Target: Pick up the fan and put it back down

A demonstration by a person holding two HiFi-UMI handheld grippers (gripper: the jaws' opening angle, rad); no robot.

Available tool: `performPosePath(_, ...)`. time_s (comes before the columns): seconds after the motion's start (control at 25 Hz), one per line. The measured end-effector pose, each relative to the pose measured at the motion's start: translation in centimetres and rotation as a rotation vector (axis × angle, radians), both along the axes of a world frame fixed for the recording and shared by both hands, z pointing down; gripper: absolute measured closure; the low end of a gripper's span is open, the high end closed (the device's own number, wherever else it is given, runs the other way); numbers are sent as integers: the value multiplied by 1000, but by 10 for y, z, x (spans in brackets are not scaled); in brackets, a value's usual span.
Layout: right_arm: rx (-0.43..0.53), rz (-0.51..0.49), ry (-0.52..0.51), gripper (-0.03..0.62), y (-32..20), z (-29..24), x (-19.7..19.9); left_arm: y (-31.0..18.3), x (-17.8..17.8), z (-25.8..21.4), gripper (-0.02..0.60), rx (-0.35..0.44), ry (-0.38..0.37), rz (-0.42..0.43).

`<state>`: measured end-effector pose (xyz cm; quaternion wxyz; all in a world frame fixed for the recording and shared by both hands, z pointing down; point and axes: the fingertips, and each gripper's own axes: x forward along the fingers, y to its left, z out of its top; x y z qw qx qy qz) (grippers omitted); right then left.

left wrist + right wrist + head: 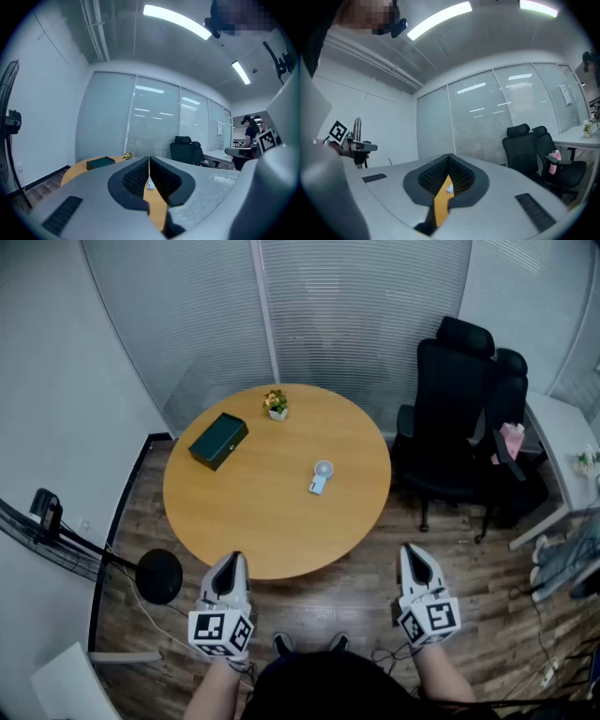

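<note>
A small white hand-held fan (321, 475) lies flat on the round wooden table (253, 521), right of its middle. My left gripper (234, 559) is shut and empty, held just off the table's near edge. My right gripper (410, 553) is also shut and empty, off the near right of the table, well short of the fan. Through the slit between the closed jaws, the fan shows as a tiny white shape in the left gripper view (150, 185) and in the right gripper view (449, 189).
A dark green box (217, 440) lies on the table's left side and a small potted flower (276, 404) stands at its far edge. Black office chairs (459, 418) stand to the right. A floor fan's base (157, 576) sits near left.
</note>
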<state>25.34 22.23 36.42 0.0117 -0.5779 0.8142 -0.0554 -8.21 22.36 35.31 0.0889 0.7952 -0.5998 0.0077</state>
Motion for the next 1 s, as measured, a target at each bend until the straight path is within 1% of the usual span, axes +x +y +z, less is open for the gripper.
performPosePath(0.12, 14, 13, 14, 594, -11, 1, -13, -11, -33, -14, 571, 47, -27, -40)
performPosePath(0.24, 20, 34, 21, 594, -15, -3, -23, -23, -50, -22, 571, 68, -17, -44)
performPosePath(0.56, 33, 71, 68, 594, -22, -13, -53, -53, -63, -22, 571, 85, 1, 26)
performPosePath(0.88, 46, 161, 68, 585, -27, -23, -63, -61, -85, -23, 571, 101, 22, 65)
performPosePath(0.92, 45, 169, 73, 542, -28, -24, -66, -61, -89, -23, 558, 103, 17, 68)
performPosePath(1.0, 42, 182, 83, 475, -30, -26, -75, -62, -98, -21, 404, 100, 2, 78)
